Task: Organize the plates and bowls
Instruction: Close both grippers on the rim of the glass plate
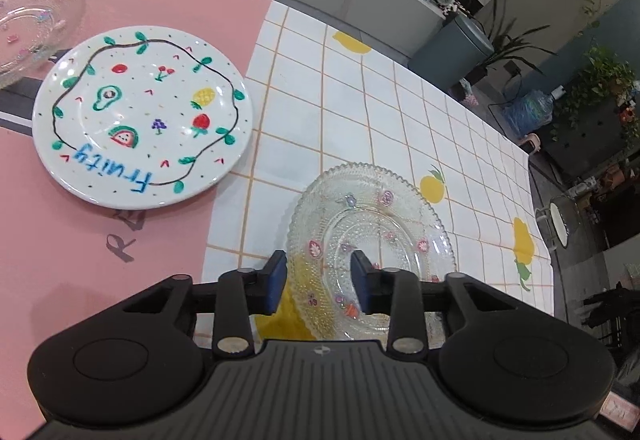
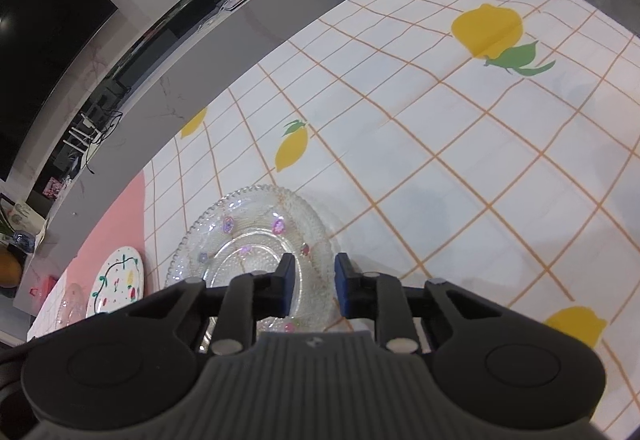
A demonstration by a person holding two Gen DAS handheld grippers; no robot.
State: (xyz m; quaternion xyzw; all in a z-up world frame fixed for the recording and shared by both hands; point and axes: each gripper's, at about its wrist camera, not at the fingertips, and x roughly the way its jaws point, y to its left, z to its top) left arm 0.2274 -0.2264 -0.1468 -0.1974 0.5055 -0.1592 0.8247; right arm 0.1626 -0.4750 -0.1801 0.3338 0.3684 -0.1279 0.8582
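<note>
left gripper: jaws partly apart, straddling the near-left rim of the clear glass plate, one blue pad outside the rim, the other over the plate's inside. can't tell if the pads press on the glass. plate sits on the lemon-print grid cloth. far left, white "fruity" plate on the pink mat; second glass dish at the far-left edge, just beside it.

right wrist view: right gripper jaws narrow, set over the same glass plate's near-right rim, rim in the gap; contact unclear. white plate and other glass dish far left, lemon cloth to the right.
</note>
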